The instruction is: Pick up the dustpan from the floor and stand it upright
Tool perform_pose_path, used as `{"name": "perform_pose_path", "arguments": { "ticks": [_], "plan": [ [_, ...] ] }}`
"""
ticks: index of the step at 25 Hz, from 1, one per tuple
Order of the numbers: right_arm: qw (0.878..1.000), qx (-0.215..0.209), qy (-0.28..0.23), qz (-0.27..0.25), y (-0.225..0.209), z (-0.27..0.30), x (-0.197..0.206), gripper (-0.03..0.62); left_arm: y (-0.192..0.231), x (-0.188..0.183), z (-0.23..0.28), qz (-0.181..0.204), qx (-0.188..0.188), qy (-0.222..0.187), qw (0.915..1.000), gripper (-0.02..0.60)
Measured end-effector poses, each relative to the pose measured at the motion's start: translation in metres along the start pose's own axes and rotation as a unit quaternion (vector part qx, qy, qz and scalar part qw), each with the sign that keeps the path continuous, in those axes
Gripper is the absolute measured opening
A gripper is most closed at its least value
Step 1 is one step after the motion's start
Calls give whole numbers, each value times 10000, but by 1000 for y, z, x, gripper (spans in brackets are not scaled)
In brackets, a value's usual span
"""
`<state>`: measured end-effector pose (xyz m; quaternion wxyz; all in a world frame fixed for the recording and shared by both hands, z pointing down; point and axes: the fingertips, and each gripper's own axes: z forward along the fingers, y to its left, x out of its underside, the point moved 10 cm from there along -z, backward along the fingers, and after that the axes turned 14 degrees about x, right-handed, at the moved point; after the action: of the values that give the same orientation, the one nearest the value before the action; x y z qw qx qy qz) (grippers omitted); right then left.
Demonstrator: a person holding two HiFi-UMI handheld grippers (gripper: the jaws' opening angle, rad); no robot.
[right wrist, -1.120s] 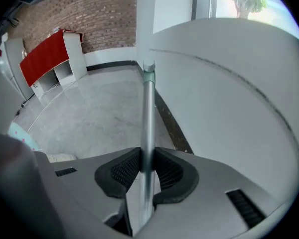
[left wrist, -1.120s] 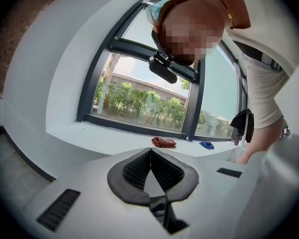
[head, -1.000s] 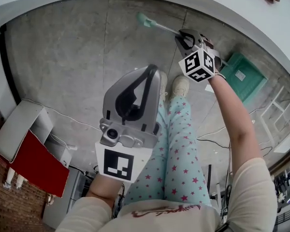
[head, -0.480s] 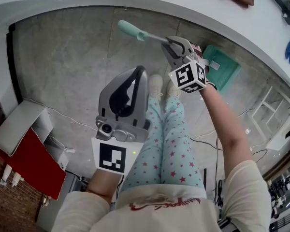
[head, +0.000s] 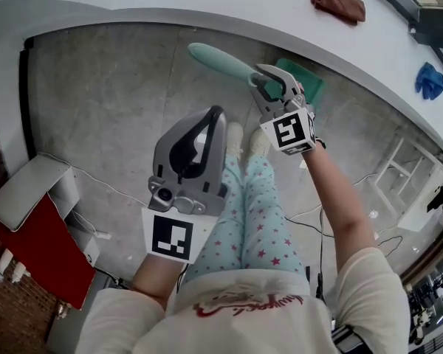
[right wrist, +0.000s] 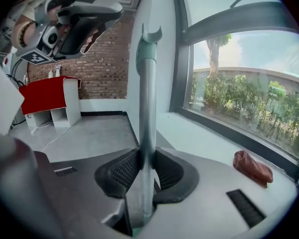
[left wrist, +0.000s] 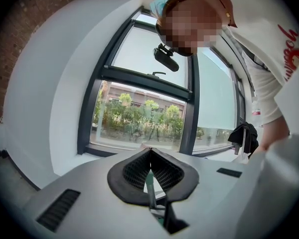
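The dustpan has a metal pole with a teal grip (head: 215, 60) and a green pan (head: 308, 84). My right gripper (head: 270, 88) is shut on the pole partway along, holding it off the floor. The grip sticks out to the upper left and the pan shows just beyond the gripper. In the right gripper view the pole (right wrist: 147, 108) runs straight up between the pads to the teal grip (right wrist: 148, 43); the pan is hidden there. My left gripper (head: 211, 122) hovers at the middle, shut and holding nothing, its tips meeting (left wrist: 150, 151).
A red cabinet (head: 26, 253) and a white shelf unit (head: 33, 186) stand at the left. Cables (head: 332, 205) trail over the concrete floor. A brown cloth (head: 338, 3) lies on the white window ledge. A white rack (head: 410, 179) stands at the right.
Both grippers have risen. The right one lifted the dustpan: the teal grip came nearer and larger, and the green pan moved from the right to just behind the gripper.
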<state>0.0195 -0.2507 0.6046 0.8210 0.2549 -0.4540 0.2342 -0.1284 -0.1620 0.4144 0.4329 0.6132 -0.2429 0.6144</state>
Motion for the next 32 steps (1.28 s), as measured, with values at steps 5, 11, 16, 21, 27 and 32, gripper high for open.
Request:
{"name": "perform_pose_path", "arguments": {
  "ticks": [5, 11, 16, 21, 27, 32],
  "plan": [
    [9999, -5, -39, 104, -3, -10, -9, 98, -6, -8, -3, 22, 119, 47, 9999, 20],
    [9997, 94, -116, 196, -11, -24, -7, 100, -15, -14, 0, 45, 236, 17, 9997, 20],
    [9993, 185, -133, 299, -17, -36, 1, 100, -23, -20, 5, 64, 341, -24, 9994, 20],
    [9991, 238, -185, 294, -22, -46, 7, 100, -32, -20, 10, 104, 431, 16, 9990, 20],
    [9996, 210, -155, 91, -18, -44, 7, 100, -44, -18, 18, 65, 560, 119, 9983, 20],
    [9997, 43, -46, 257, -24, -47, 9, 108, -46, -26, 25, 163, 661, 131, 9976, 20]
  ]
}}
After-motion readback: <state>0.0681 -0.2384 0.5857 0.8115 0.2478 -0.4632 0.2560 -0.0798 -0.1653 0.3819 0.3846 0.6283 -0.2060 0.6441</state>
